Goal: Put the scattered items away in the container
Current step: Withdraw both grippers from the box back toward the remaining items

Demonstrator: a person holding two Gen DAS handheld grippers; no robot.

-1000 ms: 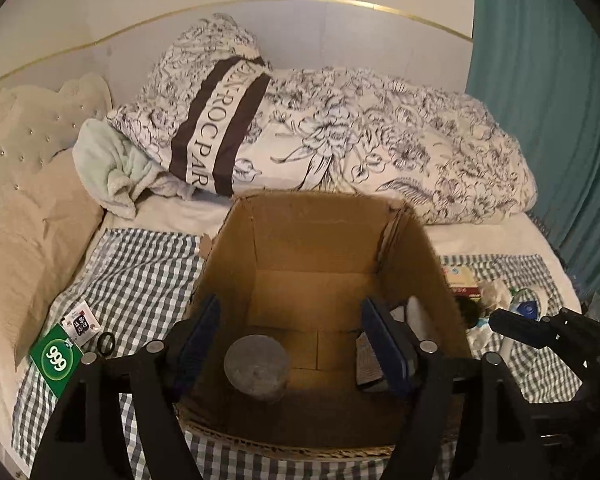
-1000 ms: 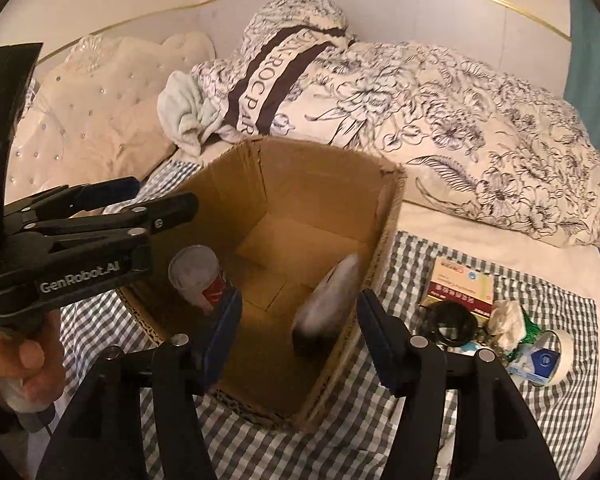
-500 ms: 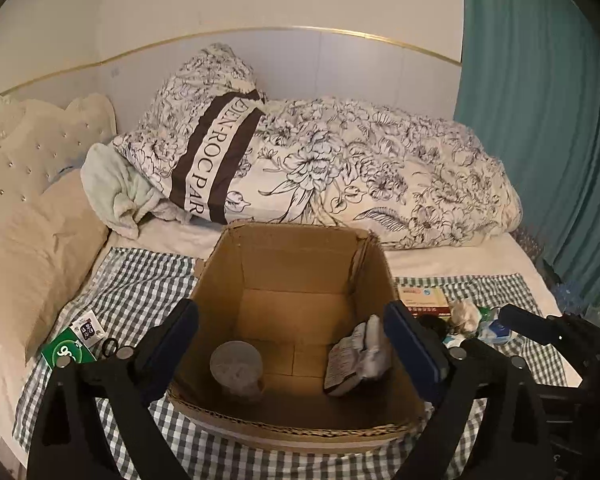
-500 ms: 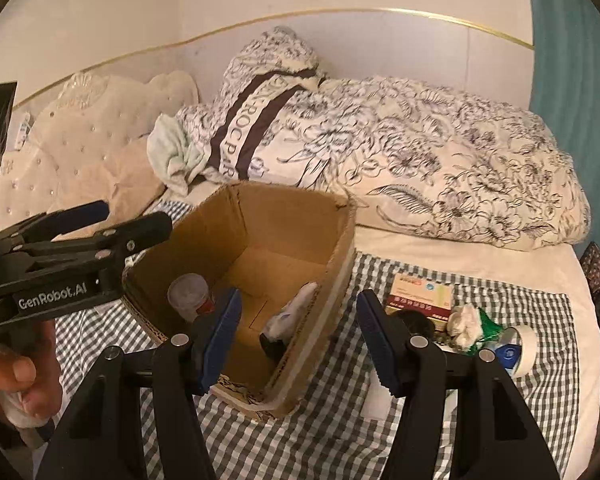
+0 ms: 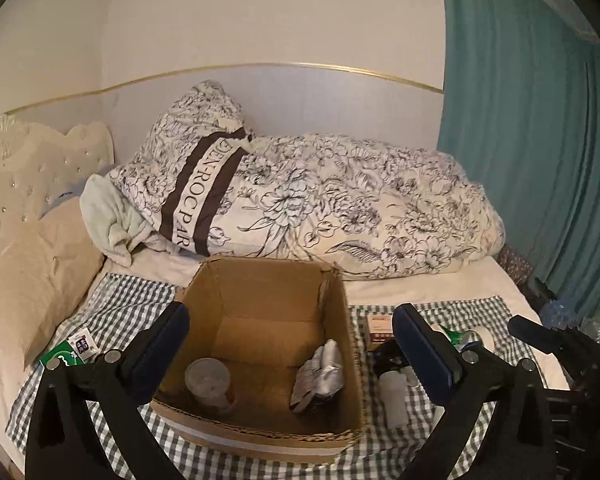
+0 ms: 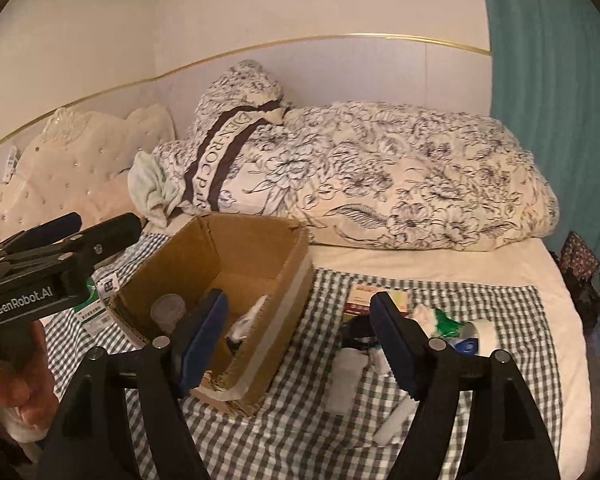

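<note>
Hovering wide and empty, both grippers, left (image 5: 288, 348) and right (image 6: 300, 340), face the box (image 5: 340, 300) on the bed. A jar (image 5: 207, 378) and packet (image 5: 320, 372) lie inside; loose clutter (image 6: 440, 320) waits at three o'clock, within the right gripper's reach.

Both grippers are built of black plastic. Blue pads (image 5: 420, 354) and silver screws are seen; "GenRobot.AI" is printed in white on the left gripper (image 6: 52, 264).
</note>
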